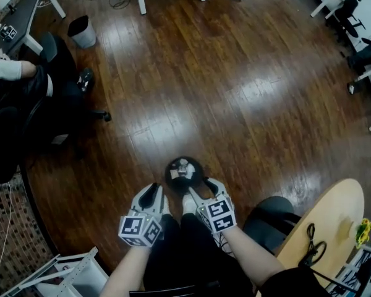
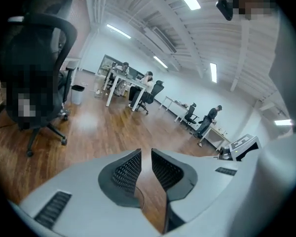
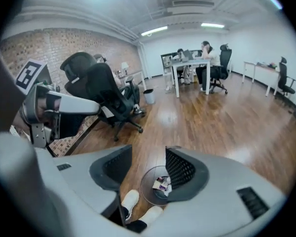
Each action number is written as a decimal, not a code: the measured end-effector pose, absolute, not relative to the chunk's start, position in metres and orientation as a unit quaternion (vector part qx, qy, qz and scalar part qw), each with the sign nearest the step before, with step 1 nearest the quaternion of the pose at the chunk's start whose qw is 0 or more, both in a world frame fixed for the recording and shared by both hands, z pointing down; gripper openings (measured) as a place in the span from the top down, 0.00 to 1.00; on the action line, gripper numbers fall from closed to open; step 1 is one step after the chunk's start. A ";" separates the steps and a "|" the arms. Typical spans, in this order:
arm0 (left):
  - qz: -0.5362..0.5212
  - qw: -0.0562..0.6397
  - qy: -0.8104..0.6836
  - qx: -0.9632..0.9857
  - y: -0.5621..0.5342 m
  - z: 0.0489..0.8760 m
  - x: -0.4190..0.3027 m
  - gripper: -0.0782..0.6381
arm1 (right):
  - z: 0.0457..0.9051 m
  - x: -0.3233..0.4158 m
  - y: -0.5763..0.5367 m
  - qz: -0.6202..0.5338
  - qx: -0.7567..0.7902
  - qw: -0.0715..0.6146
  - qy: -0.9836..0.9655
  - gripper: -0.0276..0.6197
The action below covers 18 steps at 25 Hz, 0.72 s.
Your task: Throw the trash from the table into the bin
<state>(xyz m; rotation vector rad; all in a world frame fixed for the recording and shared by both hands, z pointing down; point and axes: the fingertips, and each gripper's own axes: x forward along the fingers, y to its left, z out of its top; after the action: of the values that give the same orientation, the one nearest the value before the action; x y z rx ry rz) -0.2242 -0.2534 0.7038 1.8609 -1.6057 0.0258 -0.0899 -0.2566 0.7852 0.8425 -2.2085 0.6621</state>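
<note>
One bin (image 1: 184, 177) (trash (image 1: 183, 167) inside) at 12 o'clock of two grippers: left gripper (image 1: 153, 194) barely parted, empty; right gripper (image 1: 202, 191) wide, empty.

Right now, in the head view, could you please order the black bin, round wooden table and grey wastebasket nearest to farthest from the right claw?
1. Black bin, just ahead of the right claw.
2. Round wooden table, lower right.
3. Grey wastebasket, far upper left.
</note>
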 end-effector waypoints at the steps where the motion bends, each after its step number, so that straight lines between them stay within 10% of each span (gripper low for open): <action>1: 0.008 0.325 -0.612 0.721 -0.258 0.692 -0.222 0.81 | 0.766 -0.087 -0.263 0.241 0.341 0.322 -0.849 0.66; 3: 0.004 0.300 -0.603 0.739 -0.274 0.668 -0.217 0.81 | 0.727 -0.078 -0.278 0.205 0.386 0.291 -0.851 0.95; 18: -0.104 0.146 -0.382 0.907 -0.330 0.453 -0.098 0.89 | 0.501 0.106 -0.284 0.088 0.683 0.093 -0.719 0.95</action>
<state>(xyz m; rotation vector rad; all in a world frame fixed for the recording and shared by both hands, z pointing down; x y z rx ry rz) -0.0979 -0.3297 0.4532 2.6101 -1.0995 -0.2981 0.1055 -0.2844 0.5013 2.0272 -2.1340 0.2619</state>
